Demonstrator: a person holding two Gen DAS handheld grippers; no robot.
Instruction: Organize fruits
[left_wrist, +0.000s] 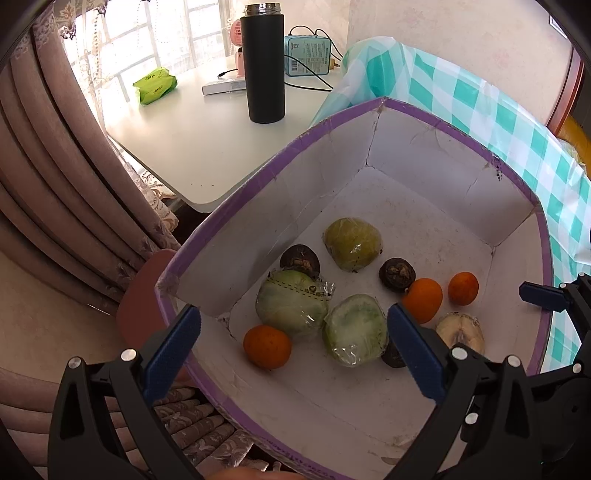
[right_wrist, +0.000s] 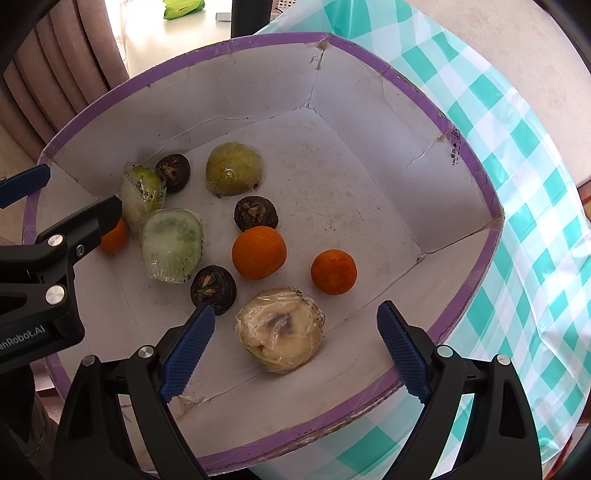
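Both grippers — left gripper (left_wrist: 293, 345), right gripper (right_wrist: 295, 345) — gape wide, holding nothing, above the box (right_wrist: 369, 48). Wrapped pale fruit (right_wrist: 280, 330) at 6 o'clock; oranges (right_wrist: 259, 252) central.

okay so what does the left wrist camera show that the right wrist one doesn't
Only the left wrist view shows the black flask, the blue device and the white table in full. Only the right wrist view shows the third dark fruit clear and the beige wrapped fruit whole. Both show the box, three oranges, the green wrapped fruits and the checked cloth.
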